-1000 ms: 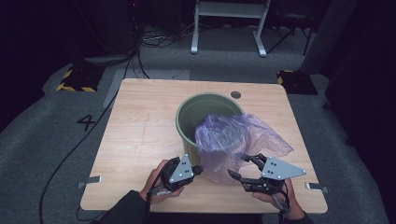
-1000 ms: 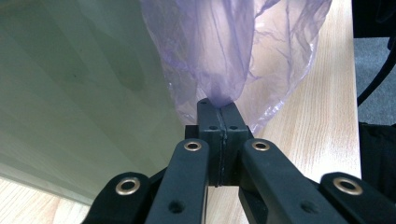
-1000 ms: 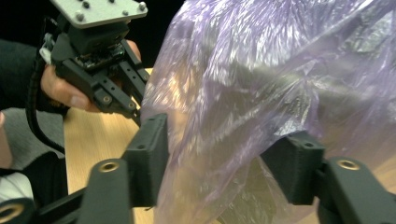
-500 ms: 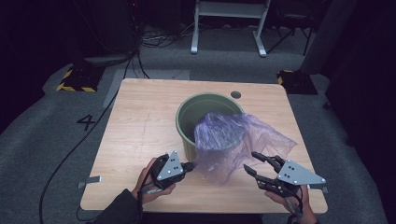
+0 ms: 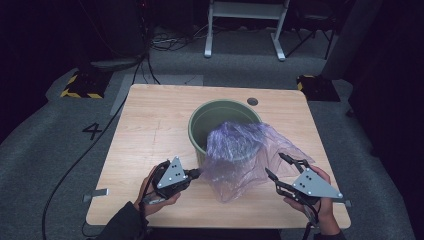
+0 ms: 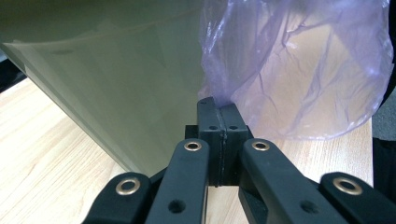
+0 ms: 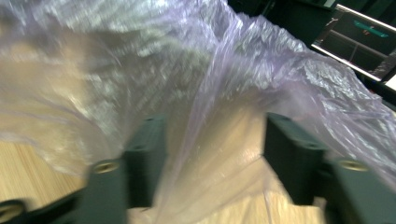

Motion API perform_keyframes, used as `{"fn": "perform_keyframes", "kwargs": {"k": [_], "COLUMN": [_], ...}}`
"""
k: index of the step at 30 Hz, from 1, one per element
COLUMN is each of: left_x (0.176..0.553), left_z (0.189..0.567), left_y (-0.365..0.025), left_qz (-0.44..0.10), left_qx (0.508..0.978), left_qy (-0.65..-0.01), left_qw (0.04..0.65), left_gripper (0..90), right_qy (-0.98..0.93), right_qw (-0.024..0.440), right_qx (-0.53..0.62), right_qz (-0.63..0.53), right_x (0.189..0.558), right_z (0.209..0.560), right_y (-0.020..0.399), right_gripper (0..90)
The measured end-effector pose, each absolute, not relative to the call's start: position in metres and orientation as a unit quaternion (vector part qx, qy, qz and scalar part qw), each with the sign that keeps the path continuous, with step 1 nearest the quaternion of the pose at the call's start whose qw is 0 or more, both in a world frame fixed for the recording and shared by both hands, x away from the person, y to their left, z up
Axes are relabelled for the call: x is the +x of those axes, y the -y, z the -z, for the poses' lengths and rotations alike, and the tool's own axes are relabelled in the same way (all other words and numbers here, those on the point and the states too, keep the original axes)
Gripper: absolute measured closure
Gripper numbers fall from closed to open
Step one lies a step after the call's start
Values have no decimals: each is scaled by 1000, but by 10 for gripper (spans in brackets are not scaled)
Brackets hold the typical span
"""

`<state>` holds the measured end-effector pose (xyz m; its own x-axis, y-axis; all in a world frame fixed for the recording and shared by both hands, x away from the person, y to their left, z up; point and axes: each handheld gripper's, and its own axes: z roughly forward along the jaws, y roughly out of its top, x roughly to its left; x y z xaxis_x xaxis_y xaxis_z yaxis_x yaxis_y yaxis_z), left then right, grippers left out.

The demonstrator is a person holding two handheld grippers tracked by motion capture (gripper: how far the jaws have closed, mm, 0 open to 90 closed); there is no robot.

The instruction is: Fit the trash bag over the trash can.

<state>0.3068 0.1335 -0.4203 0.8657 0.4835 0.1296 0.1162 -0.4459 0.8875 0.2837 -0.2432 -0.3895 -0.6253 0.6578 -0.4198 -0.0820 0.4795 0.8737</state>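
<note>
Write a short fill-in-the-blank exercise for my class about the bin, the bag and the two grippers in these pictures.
1. The thin plastic bag is ____ in colour.
2. The left gripper is ____ on an edge of the bag.
3. The round green bin stands on a ____ table.
4. The jaws of the right gripper, just opening, are ____.

Missing words: purple; shut; wooden; open

From my right gripper [image 7: 212, 158] I look along two black jaws standing well apart, having just been opening. A crinkled, translucent purple plastic bag [image 7: 196, 79] spreads across them, one fold of film [image 7: 201, 135] running down between the jaws. A light wooden tabletop [image 7: 32, 172] shows beneath, and a dark screen [image 7: 362, 42] sits top right.
</note>
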Motion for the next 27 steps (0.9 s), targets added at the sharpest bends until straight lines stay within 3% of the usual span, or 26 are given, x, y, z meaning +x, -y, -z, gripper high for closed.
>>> {"fn": "perform_keyframes", "kwargs": {"k": [7, 13, 15, 17, 22, 27], "left_x": [309, 311, 312, 312, 314, 317], "left_z": [419, 418, 416, 415, 413, 411], "left_y": [-135, -139, -141, -143, -147, -153], "left_qz": [-184, -179, -180, -183, -192, -197], "left_qx": [829, 824, 822, 820, 819, 814], "left_qy": [-181, -188, -189, -190, -193, -204], "left_qw": [496, 503, 506, 509, 505, 507], "left_gripper": [899, 898, 899, 898, 899, 898], "right_qy": [-780, -799, -797, -791, -776, -754], "right_qw": [404, 411, 424, 443, 469, 490], "right_qx": [171, 157, 160, 154, 155, 157], "right_qz": [-445, -410, -400, -393, -392, -409], "right_x": [270, 267, 270, 273, 277, 277], "right_z": [400, 412, 415, 416, 408, 392], "right_y": [246, 232, 226, 222, 223, 230], "right_gripper": [203, 181, 255, 452, 760, 877]}}
